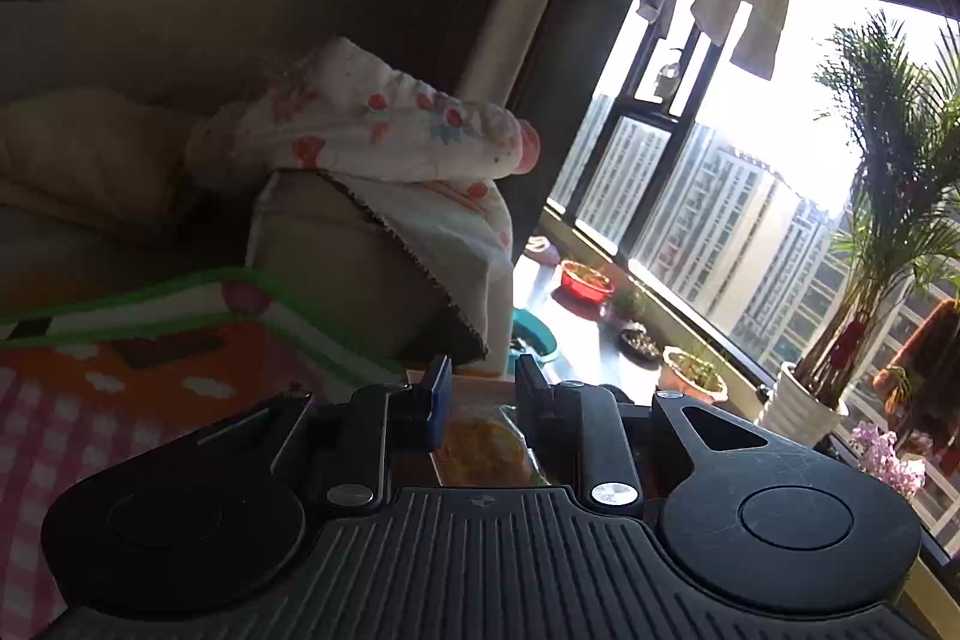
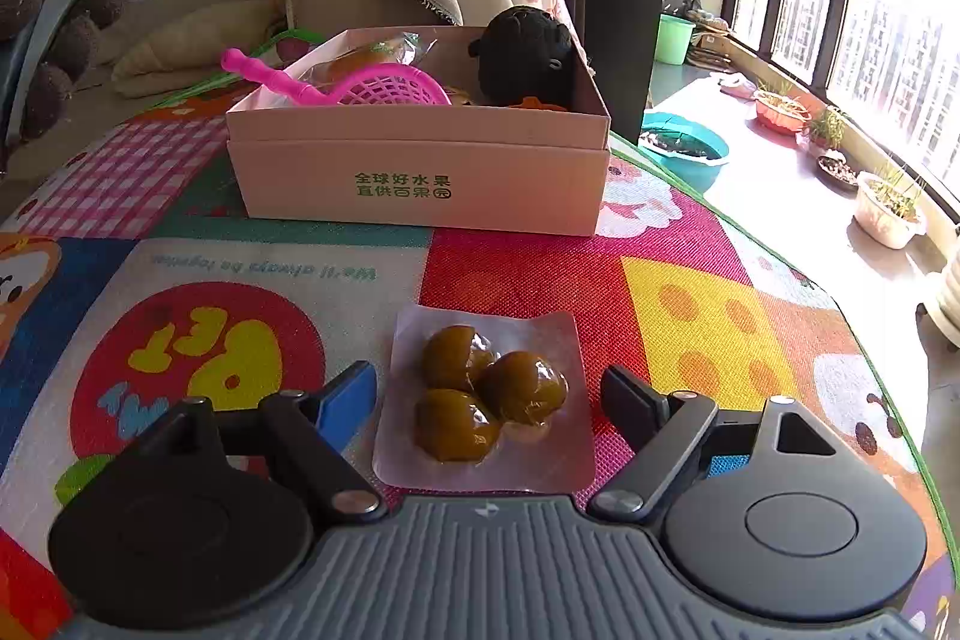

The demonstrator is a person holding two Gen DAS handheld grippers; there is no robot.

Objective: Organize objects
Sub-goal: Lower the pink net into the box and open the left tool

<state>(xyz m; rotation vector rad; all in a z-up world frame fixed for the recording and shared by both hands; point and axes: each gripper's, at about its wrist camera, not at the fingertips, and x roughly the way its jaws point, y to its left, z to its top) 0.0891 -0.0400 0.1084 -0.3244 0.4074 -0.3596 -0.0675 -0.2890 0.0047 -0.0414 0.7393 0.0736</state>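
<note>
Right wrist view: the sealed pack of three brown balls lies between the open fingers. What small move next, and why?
Probably ease the right hand-held gripper forward and down, then close on the sealed pack. The jaws already straddle it on the mat, and the pink box beyond holds the other items.

A clear sealed packet (image 2: 485,400) lies flat on the mat, low in the middle of the right wrist view, with three glossy brown-green balls bunched inside. Above it, mid-frame, stands an open pink box (image 2: 420,172) with green print on its front. Inside lean a pink net scoop (image 2: 360,85), handle poking out over the left rim, a black plush (image 2: 525,55) at the right end, and a wrapped bun (image 2: 366,55) behind the scoop.
</note>
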